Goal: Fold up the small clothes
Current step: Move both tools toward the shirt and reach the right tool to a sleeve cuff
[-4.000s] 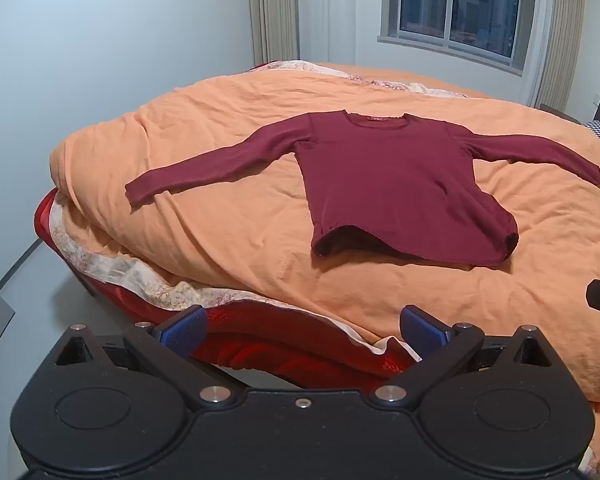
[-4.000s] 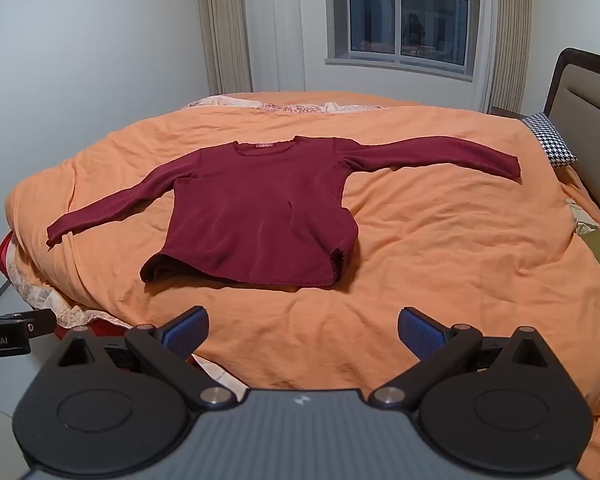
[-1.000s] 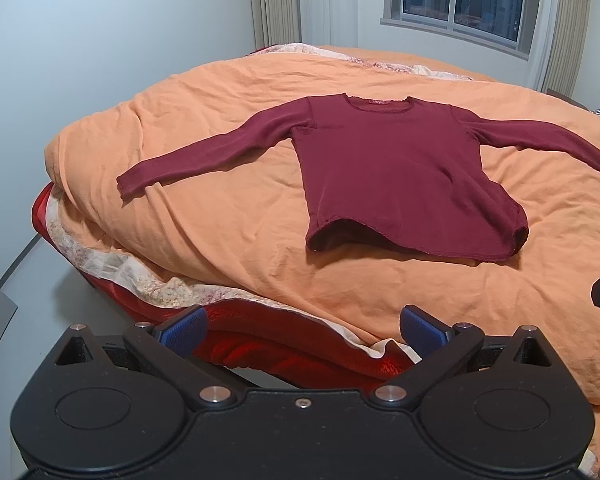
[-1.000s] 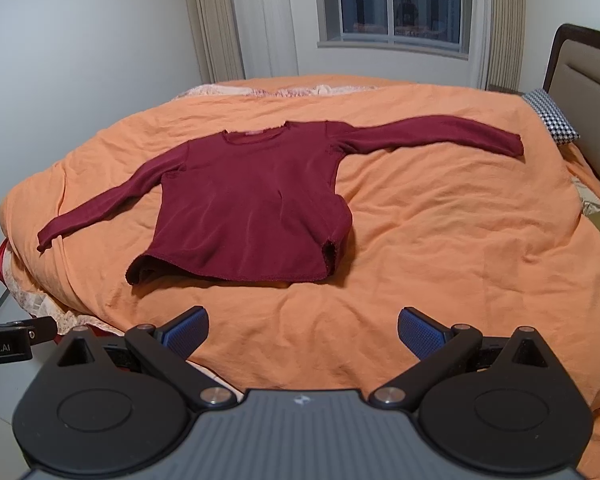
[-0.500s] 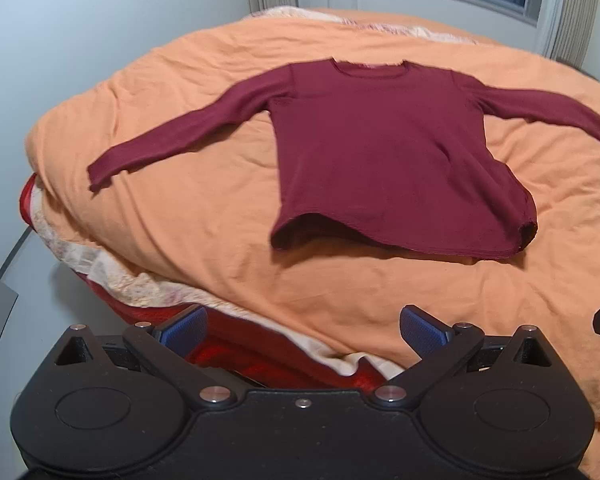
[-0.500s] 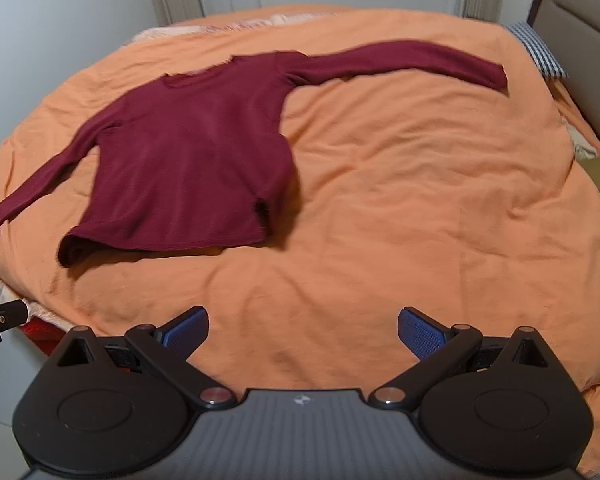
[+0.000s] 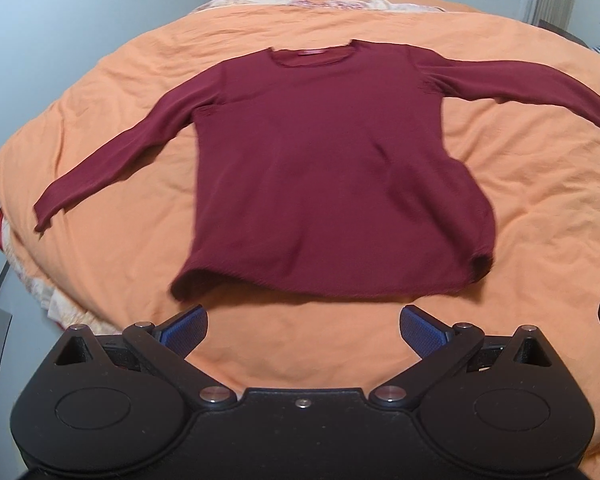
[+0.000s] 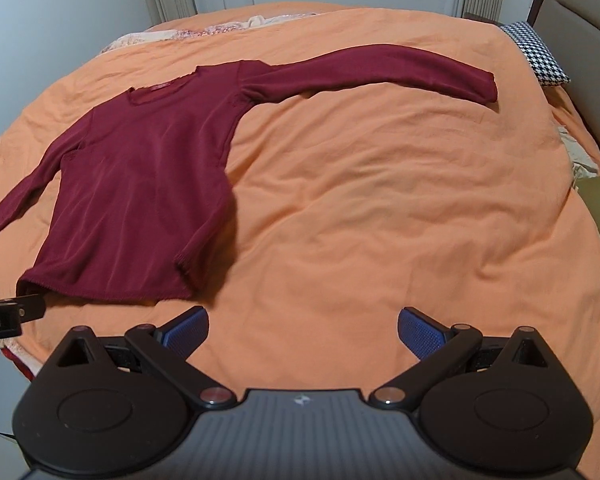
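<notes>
Sweater laid flat, both grippers poised at the hem

Sweater (image 7: 332, 176) folding has not begun, judging by how the garment lies. The left gripper (image 7: 302, 326) hangs just short of the bottom hem with its blue-padded fingers (image 7: 184, 326) spread wide and nothing between them; that stance suits a first pinch at the hem or its near corner. The right gripper (image 8: 302, 326) is likewise spread apart and empty, over bare quilt beside the hem's right-hand corner (image 8: 184, 276), probably so each tool can take its own side of the garment.

Beyond them the maroon sweater lies face up on the orange quilt (image 8: 380, 208), neckline (image 7: 312, 56) away from the grippers, both sleeves stretched outward: the left sleeve (image 7: 112, 160) slants down toward the bed's edge, the right sleeve (image 8: 380, 70) reaches toward a checked pillow (image 8: 538, 58) by the headboard. Spread this way, the sleeves are easy to fold in over the body. The hem curls slightly, so a low grip may be needed.
</notes>
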### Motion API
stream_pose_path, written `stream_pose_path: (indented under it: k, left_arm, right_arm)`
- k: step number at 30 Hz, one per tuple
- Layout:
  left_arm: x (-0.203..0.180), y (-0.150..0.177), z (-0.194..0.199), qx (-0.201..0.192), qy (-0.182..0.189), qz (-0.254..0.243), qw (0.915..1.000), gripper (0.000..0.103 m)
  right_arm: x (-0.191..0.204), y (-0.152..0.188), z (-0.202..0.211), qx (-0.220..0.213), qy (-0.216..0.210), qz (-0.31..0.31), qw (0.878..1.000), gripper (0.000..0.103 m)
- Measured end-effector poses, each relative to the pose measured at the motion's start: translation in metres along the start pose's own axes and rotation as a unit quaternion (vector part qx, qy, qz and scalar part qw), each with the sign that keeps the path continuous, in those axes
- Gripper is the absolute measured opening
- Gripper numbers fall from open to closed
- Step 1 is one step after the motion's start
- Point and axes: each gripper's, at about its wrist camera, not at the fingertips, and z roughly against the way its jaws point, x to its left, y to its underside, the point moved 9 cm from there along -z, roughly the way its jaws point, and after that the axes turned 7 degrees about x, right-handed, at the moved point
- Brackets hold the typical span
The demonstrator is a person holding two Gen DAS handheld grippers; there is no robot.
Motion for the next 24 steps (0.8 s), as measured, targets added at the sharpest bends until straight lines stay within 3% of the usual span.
stream_pose_path:
  k: [12,15,19,24]
  left_arm:
    - [-0.095,-0.056,-0.032,0.018,0.024,-0.019,0.9994,0.102]
    - [-0.118,-0.066,-0.042,0.026,0.024,-0.031,0.9989,0.102]
    - [-0.144,-0.069,-0.048,0.044,0.034,-0.045,0.9974,0.102]
    - [-0.164,-0.057,-0.051,0.073,0.053,-0.055,0.9944,0.102]
  right_arm:
    - [-0.086,-0.058,-0.037,0.010,-0.001,-0.030,0.999,0.103]
    - [-0.110,-0.075,-0.045,-0.006,-0.028,-0.061,0.998,0.103]
    - [-0.157,-0.107,-0.048,-0.065,-0.099,-0.157,0.980,0.103]
    - [-0.218,-0.150,-0.068,-0.094,-0.122,-0.246,0.957,0.103]
